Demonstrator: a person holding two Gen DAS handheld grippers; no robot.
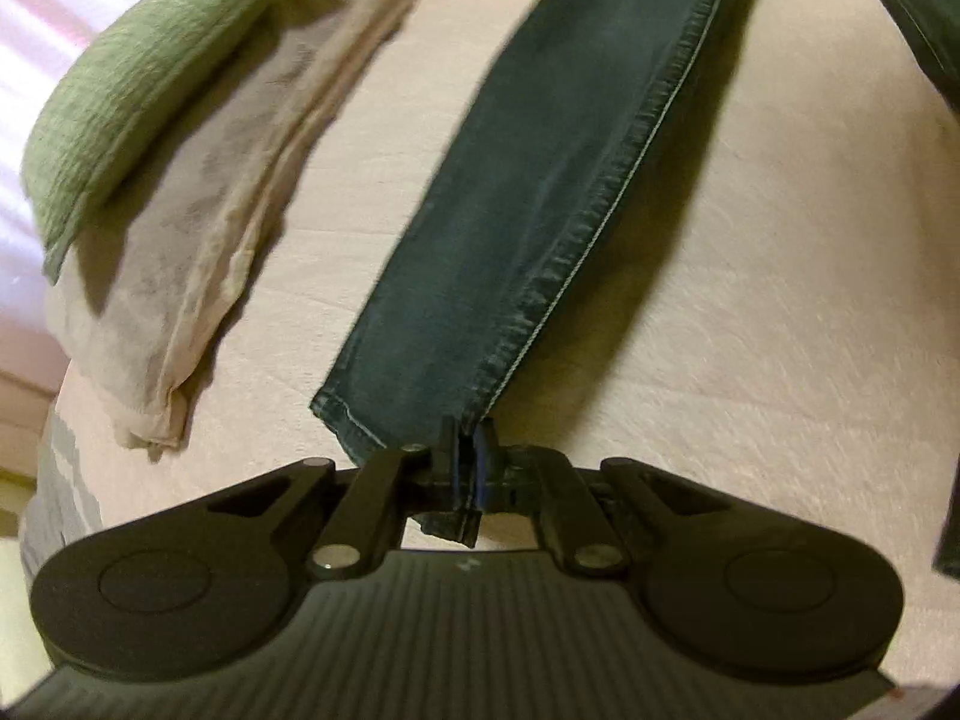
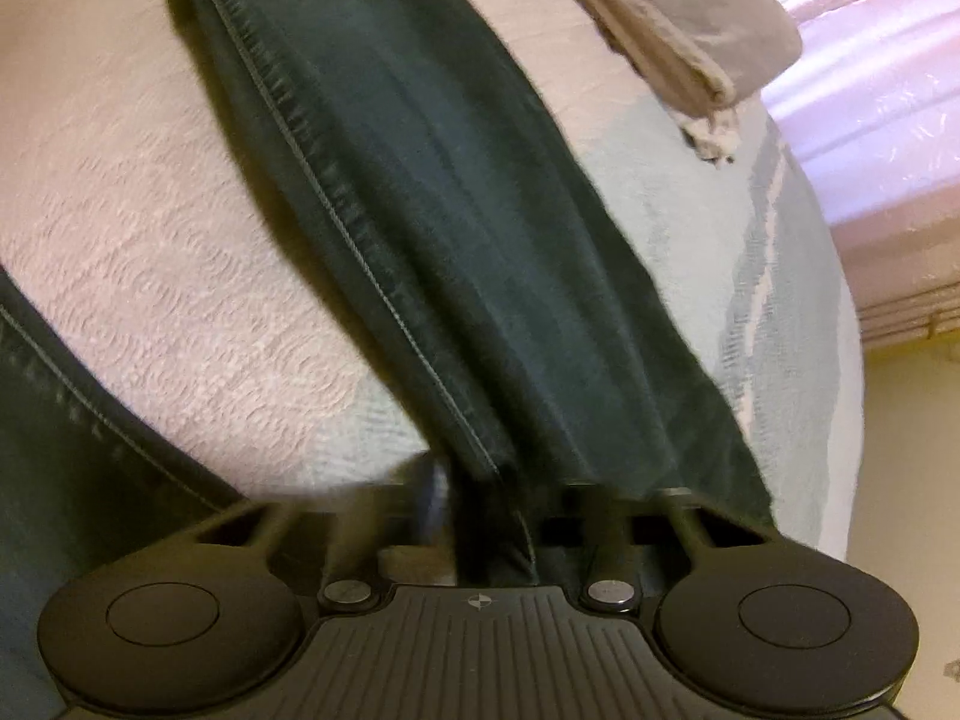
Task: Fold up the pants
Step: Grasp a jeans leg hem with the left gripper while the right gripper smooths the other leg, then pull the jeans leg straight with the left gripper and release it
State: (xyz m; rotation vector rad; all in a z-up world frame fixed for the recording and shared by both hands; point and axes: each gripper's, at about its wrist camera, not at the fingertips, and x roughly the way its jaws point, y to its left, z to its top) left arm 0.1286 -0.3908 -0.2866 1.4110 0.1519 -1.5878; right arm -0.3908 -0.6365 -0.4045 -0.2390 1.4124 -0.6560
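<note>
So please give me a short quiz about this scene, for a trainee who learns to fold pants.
1. True or false: the left gripper has its jaws shut on the hem of the dark jeans.
2. What lies on the beige folded cloth? A) a green cloth B) a belt C) a book
3. Fill in: the right gripper pinches the ____.

Key:
1. True
2. A, the green cloth
3. dark jeans
</note>
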